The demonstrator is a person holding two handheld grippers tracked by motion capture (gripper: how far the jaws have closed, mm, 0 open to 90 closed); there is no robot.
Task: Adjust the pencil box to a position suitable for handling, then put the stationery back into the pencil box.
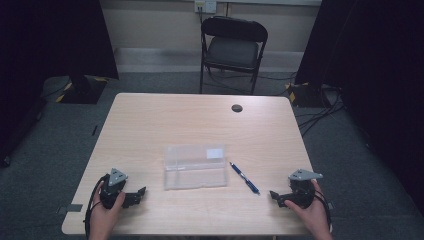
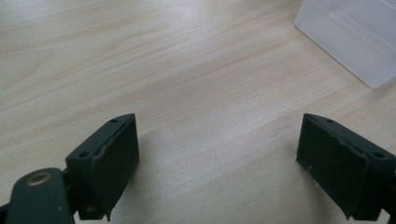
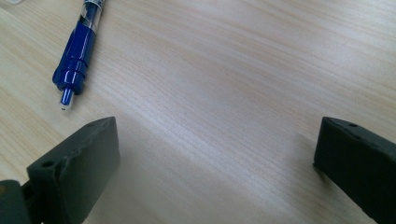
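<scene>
Both grippers, left gripper and right gripper, were black, each topped by a grey three-cornered plate, trailing black cables; jaws showed small screw holes.

Clear plastic box: cut off at the upper right of the left gripper view; contents too faint to tell in the high view. Blue pen: upper end cut off at the right gripper view's top edge. Forearms: cut off at the high view's bottom.
</scene>
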